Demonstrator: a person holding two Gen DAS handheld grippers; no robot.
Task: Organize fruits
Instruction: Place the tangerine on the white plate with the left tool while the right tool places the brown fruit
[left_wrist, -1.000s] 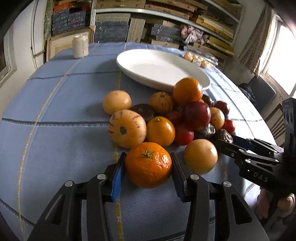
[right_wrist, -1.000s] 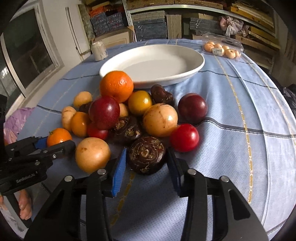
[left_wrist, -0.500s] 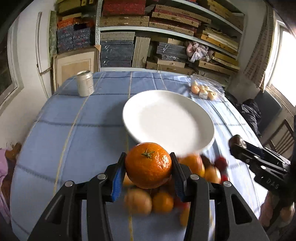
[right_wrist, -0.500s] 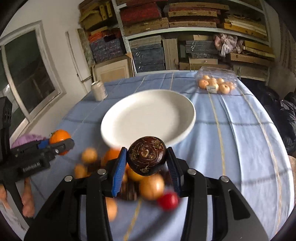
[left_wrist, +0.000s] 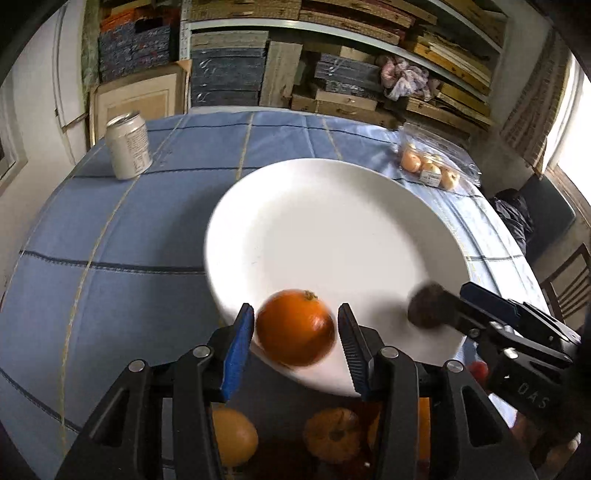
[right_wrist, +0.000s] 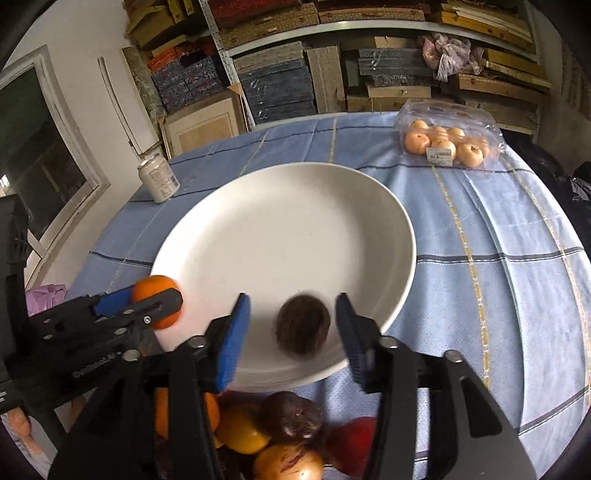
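My left gripper (left_wrist: 295, 326) hangs over the near rim of the white plate (left_wrist: 332, 229). Its jaws are opening, and a blurred orange mandarin (left_wrist: 295, 326) sits loose between the pads with a thin gap on each side. My right gripper (right_wrist: 293, 325) is over the same plate (right_wrist: 288, 236), further right. Its jaws are opening too, and a dark brown round fruit (right_wrist: 303, 325) lies blurred between them, clear of both pads. The remaining fruits (right_wrist: 280, 435) are heaped on the blue cloth just below the plate's near edge.
A drink can (left_wrist: 128, 146) stands at the table's far left. A clear plastic pack of small pale fruits (right_wrist: 447, 144) lies at the far right. Stacked shelves fill the wall behind. A chair (left_wrist: 569, 280) stands beyond the table's right edge.
Both grippers carried their fruits up from the pile and forward over the plate. Their jaws have since widened, and the mandarin and the dark fruit have come loose from the pads.
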